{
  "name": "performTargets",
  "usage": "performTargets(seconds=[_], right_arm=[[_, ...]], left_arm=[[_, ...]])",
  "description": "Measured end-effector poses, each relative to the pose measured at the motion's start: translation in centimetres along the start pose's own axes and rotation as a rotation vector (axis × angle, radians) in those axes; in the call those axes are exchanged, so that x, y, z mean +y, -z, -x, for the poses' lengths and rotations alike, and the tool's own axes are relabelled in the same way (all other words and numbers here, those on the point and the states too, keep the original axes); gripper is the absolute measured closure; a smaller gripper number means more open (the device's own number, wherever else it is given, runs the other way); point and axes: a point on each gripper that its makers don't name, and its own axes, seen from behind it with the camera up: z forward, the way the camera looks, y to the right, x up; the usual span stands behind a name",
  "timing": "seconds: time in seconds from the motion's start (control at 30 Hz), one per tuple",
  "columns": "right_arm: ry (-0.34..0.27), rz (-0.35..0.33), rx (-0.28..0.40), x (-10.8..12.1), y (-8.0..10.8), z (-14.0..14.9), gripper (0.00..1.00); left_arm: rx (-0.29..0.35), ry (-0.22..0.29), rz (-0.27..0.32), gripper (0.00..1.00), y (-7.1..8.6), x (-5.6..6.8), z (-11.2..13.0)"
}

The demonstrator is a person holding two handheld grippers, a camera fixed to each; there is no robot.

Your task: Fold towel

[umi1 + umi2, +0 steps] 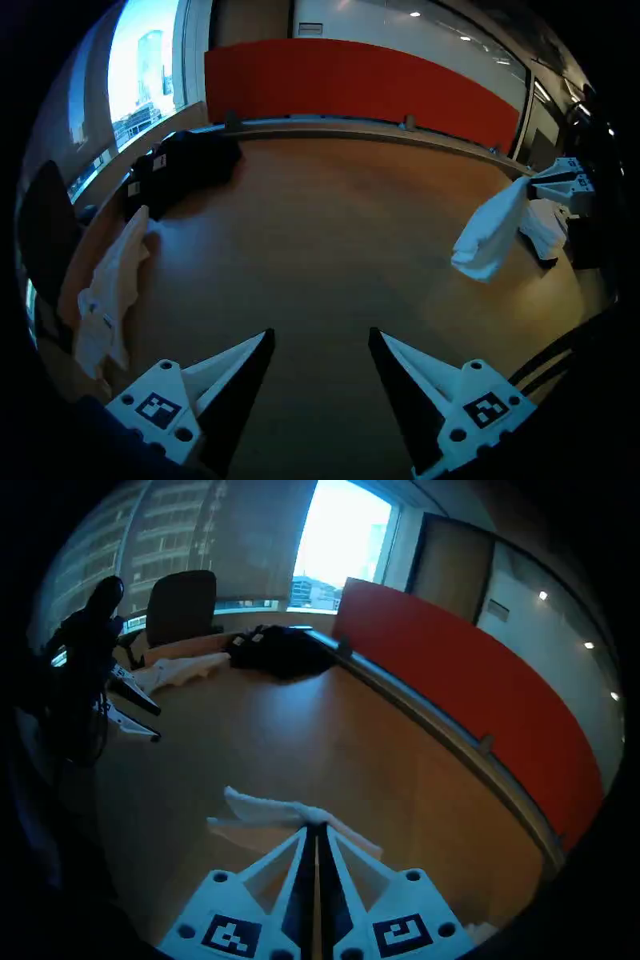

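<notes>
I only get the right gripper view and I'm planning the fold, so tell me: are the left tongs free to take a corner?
Observer: Yes. In the left gripper view the left tongs are open, with only bare table between them.
Operator: And how does my towel hang?
Observer: The towel dangles in one bunch from the right tongs and looks lifted off the table, near its far edge.
</notes>
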Motion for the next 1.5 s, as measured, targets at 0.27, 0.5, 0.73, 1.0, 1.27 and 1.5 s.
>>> performTargets(seconds=[0.27,0.5,0.73,1.0,1.27,1.5], right_arm=[[-0.007,0.017,-0.001,1.9,1.2,-0.2,0.95],[-0.021,0.04,0.0,4.3,2.5,-0.1,0.95],[-0.023,0.065,0.001,6.8,3.9,0.0,0.95],[-0.027,0.092,0.0,9.8,5.4,0.1,0.95],[-0.032,0.125,-0.014,12.9,6.9,0.9,0.95],[-0.038,0.156,-0.028,15.6,8.1,1.8,0.95]], left_arm=[[0.005,-0.001,0.005,0.14,-0.1,0.2,-0.3],[0.011,-0.005,0.006,0.14,-0.2,0.3,-0.7],[0.014,-0.009,0.005,0.13,-0.2,0.4,-1.0],[0.012,-0.01,0.005,0.13,-0.4,0.5,-1.3],[0.01,-0.013,0.002,0.14,-0.5,0.7,-1.5],[0.008,-0.017,-0.001,0.14,-0.6,0.7,-1.6]])
